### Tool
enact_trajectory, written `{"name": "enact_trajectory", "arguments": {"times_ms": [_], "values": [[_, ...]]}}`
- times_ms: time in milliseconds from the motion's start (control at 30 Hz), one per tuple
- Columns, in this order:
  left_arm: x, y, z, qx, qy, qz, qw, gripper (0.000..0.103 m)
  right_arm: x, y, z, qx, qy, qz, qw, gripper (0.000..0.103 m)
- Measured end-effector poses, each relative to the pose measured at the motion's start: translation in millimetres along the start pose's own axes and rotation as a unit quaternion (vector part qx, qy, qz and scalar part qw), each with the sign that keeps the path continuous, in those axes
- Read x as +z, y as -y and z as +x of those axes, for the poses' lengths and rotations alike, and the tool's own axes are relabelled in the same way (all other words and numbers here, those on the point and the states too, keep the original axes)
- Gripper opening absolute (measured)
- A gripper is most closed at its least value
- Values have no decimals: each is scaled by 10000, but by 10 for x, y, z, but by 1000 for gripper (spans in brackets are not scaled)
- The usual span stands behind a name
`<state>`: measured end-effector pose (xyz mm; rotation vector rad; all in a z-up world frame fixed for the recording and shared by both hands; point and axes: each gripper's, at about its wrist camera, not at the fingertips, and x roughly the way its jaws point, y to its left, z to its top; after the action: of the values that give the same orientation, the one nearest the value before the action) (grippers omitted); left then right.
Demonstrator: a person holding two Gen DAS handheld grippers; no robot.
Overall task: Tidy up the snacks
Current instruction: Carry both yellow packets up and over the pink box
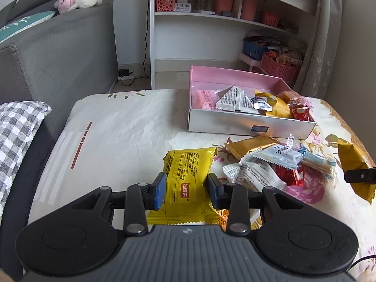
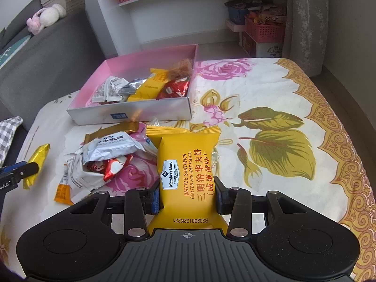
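Left hand-held gripper [image 1: 185,189] is clamped on a yellow snack pack [image 1: 188,178], and the right hand-held gripper [image 2: 187,197] is clamped on a waffle sandwich pack [image 2: 185,171]. Ahead of both sits the pink box [image 1: 235,75] with some snacks already inside. A pile of loose snacks [image 1: 265,166] between them still waits on the surface [image 1: 117,127].

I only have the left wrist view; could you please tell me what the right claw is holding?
Observer: The right claw is shut on a yellow packet printed "Waffle Sandwich, salted egg yolk flavor".
Operator: Thank you. Are any snacks lying to the right of that packet?
Observer: None that I can see. The tablecloth there shows only its leaf and rose print.
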<state>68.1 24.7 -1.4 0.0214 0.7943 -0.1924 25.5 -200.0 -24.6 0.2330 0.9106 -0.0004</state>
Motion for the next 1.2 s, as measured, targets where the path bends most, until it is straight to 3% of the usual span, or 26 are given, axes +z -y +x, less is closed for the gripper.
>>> {"name": "enact_trajectory", "arguments": {"times_ms": [233,367,833,1200], "values": [[127,107,-4,-103,99,-217,9997,34,145,-109,16,189,111,82,9997,41],[223,199,68,-101,72,-338,9994,34,267,-59,94,489,38,467,9977,41],[734,655,475,-222,73,-22,9997,34,793,-102,375,850,277,608,9941,41],[1018,842,1009,-246,77,192,9995,34,1198,19,818,1015,525,670,9912,41]]}}
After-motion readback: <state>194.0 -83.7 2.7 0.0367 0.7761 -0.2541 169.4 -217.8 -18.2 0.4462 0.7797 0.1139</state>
